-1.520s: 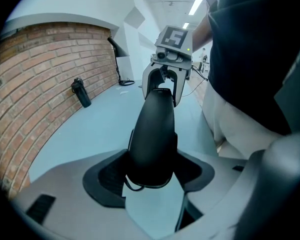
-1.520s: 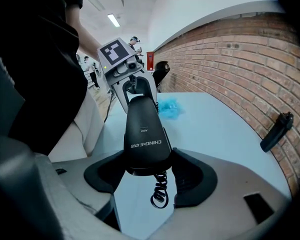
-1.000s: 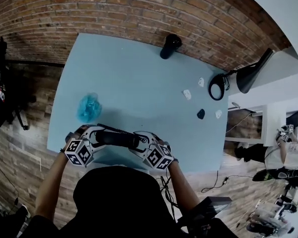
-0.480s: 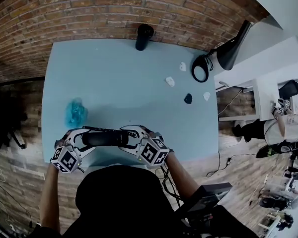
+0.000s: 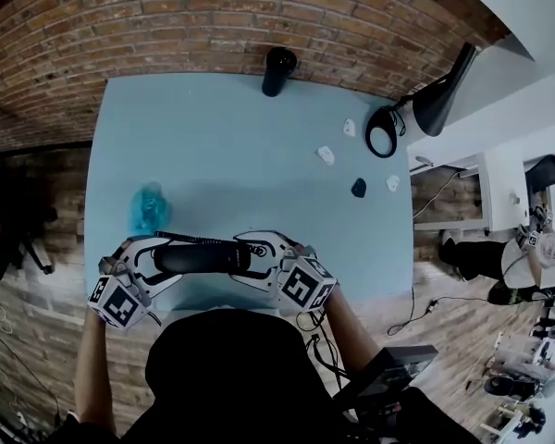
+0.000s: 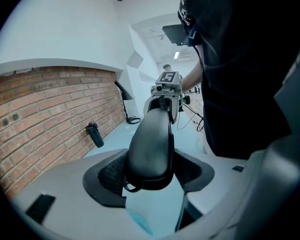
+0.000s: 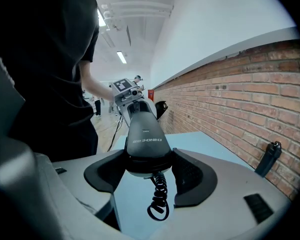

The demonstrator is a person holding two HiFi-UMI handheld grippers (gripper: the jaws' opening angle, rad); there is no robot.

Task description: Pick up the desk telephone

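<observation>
A black telephone handset [image 5: 203, 257] hangs level above the near edge of the light blue table [image 5: 250, 146], held by its two ends. My left gripper [image 5: 153, 262] is shut on its left end and my right gripper [image 5: 256, 259] on its right end. In the left gripper view the handset [image 6: 150, 144] sits between the dark pads [image 6: 107, 176], with the left gripper [image 6: 150, 173] closed round it. In the right gripper view the handset [image 7: 145, 136] fills the right gripper [image 7: 151, 171], and its coiled cord [image 7: 160, 196] dangles below. No telephone base shows.
A black bottle [image 5: 279, 70] stands at the table's far edge by the brick wall. A crumpled blue thing [image 5: 148, 208] lies at the left. Small white pieces [image 5: 326, 154] and a small black piece [image 5: 358, 188] lie at the right, near a black lamp [image 5: 435, 100].
Both grippers have risen together with the handset held between them, coming closer to the head camera. Their grip on the two ends looks the same.
</observation>
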